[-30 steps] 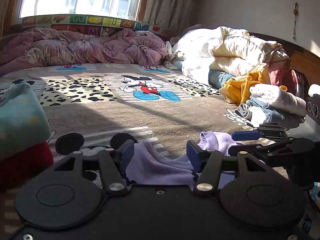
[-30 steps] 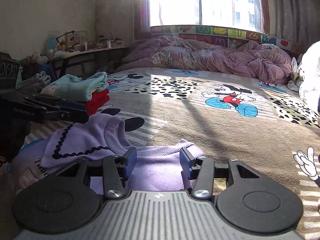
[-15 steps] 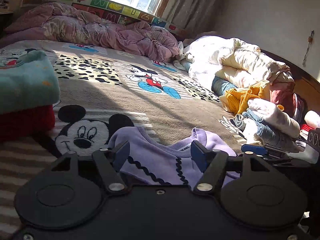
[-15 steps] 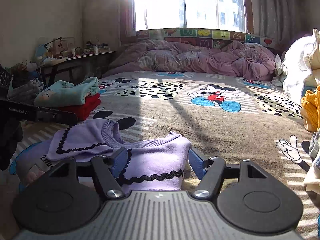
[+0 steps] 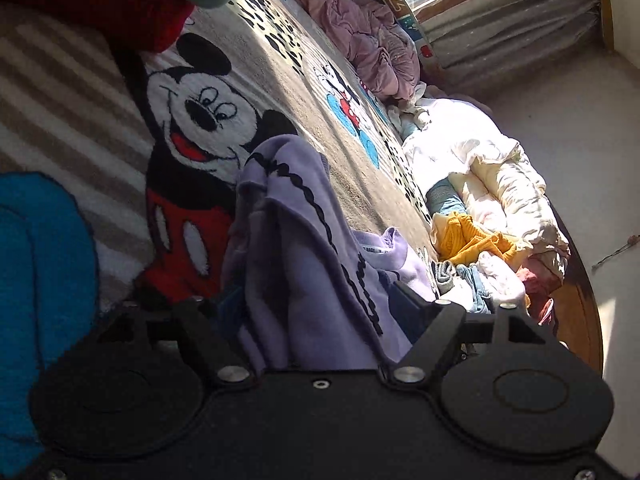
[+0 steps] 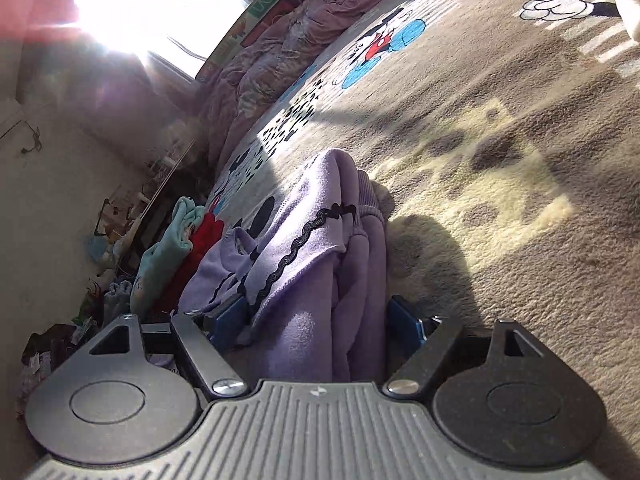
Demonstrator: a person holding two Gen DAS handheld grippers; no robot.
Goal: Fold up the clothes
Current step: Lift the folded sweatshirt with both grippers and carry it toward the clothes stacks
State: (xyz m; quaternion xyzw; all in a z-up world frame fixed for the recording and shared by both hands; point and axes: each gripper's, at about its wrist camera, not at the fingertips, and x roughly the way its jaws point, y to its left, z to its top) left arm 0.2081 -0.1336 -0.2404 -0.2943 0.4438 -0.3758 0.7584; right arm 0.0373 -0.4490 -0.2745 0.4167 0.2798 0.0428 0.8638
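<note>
A lilac sweater with black wavy trim lies bunched on the Mickey Mouse blanket. My left gripper is rolled sideways and the sweater's fabric fills the space between its jaws. The sweater also fills my right gripper, which is rolled the other way, its blue pads on either side of the bunched cloth. Both look closed on the sweater, which is gathered into a ridge between them.
A folded teal garment on a red one sits at the blanket's left side. A pile of unfolded clothes and white bedding lies at the right. A pink duvet lies under the window. A cluttered desk stands beyond the bed.
Both grippers have rolled sideways and pushed into the sweater. The fabric, which lay flat in front of the open jaws, is now bunched between them.
</note>
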